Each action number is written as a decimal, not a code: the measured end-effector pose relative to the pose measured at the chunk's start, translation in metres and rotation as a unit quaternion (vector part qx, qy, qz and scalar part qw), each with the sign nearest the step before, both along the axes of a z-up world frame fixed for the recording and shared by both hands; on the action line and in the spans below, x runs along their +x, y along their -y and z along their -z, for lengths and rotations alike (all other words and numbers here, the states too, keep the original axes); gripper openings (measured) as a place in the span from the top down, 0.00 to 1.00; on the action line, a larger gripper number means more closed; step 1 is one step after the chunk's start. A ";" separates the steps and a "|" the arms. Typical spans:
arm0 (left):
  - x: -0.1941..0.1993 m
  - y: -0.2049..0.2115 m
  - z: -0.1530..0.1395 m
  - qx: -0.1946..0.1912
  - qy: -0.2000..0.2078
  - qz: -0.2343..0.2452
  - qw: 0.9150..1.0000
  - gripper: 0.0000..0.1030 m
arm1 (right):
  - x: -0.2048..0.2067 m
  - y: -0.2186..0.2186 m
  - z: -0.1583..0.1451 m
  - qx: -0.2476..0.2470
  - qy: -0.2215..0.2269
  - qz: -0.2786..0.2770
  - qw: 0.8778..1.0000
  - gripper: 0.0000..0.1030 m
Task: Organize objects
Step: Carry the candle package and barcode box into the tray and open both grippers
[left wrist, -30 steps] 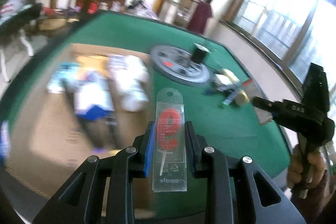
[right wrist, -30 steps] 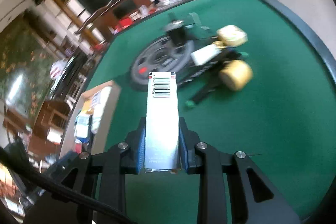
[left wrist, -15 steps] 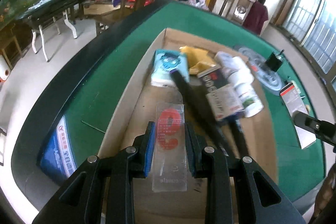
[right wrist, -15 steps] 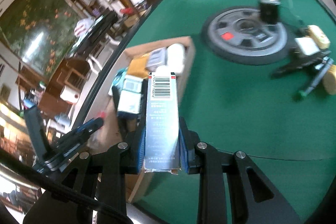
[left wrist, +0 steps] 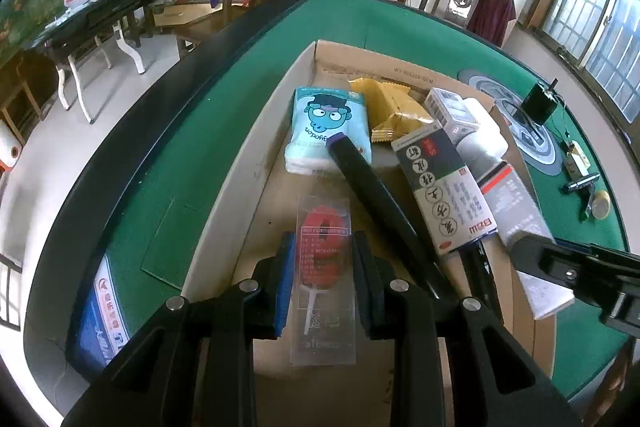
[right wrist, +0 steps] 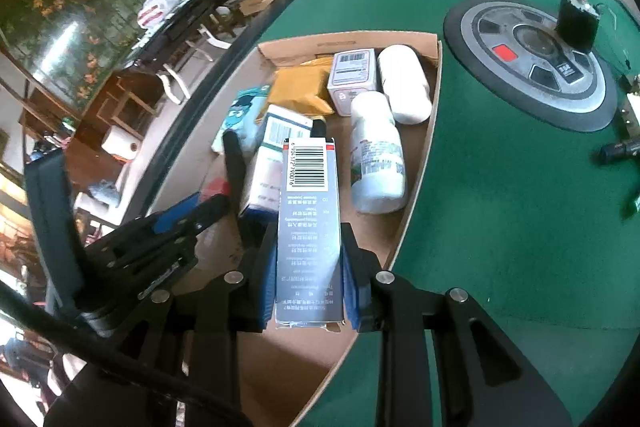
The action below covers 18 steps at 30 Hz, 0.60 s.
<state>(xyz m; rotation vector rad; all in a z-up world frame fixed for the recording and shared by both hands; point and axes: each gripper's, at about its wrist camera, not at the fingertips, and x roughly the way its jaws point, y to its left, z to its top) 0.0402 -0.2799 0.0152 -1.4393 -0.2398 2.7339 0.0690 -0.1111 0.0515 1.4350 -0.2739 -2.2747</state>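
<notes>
Two grippers over the cardboard box (left wrist: 224, 195), each clamping one pack.
Left gripper (left wrist: 323, 283) grips one clear candle pack (left wrist: 324, 267); right gripper (right wrist: 308, 275) grips one grey carton (right wrist: 310, 223); both packs' long axes point forward along the fingers.

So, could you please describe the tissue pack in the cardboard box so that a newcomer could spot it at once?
On the green table lies a shallow cardboard box. The tissue pack lies in its far left part, beside a yellow pouch and partly under a long black bar. It alone is pale blue with a cartoon face in a hat.
</notes>
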 end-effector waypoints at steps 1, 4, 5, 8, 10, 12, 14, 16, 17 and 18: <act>0.001 0.001 0.000 0.007 0.001 0.000 1.000 0.77 | -0.003 0.002 0.001 0.006 -0.001 0.001 1.000 0.76; 0.010 0.006 -0.006 0.022 -0.008 -0.004 1.000 0.77 | -0.010 0.008 0.002 0.026 -0.012 0.005 1.000 0.76; 0.014 0.007 -0.011 0.022 -0.016 -0.005 1.000 0.77 | -0.012 0.010 0.002 0.032 -0.013 0.006 0.999 0.76; 0.025 0.013 -0.022 0.017 -0.039 -0.012 0.999 0.77 | -0.017 0.017 0.007 0.025 0.003 -0.001 1.000 0.76; 0.030 0.016 -0.027 0.018 -0.046 -0.017 0.999 0.77 | -0.016 0.024 0.010 0.020 0.010 -0.015 1.000 0.76; 0.031 0.020 -0.029 0.027 -0.048 -0.018 0.998 0.77 | -0.014 0.028 0.010 0.029 0.006 -0.023 0.999 0.76; 0.031 0.020 -0.030 0.033 -0.048 -0.016 0.998 0.77 | -0.013 0.029 0.010 0.047 -0.001 -0.019 0.999 0.76; 0.031 0.020 -0.030 0.037 -0.049 -0.014 0.998 0.77 | -0.013 0.026 0.011 0.068 -0.005 -0.010 0.998 0.76; 0.032 0.020 -0.030 0.040 -0.049 -0.014 0.998 0.77 | -0.013 0.023 0.011 0.075 -0.006 -0.005 0.997 0.76; 0.032 0.020 -0.029 0.043 -0.049 -0.013 0.998 0.77 | -0.013 0.020 0.011 0.081 -0.008 0.000 0.997 0.76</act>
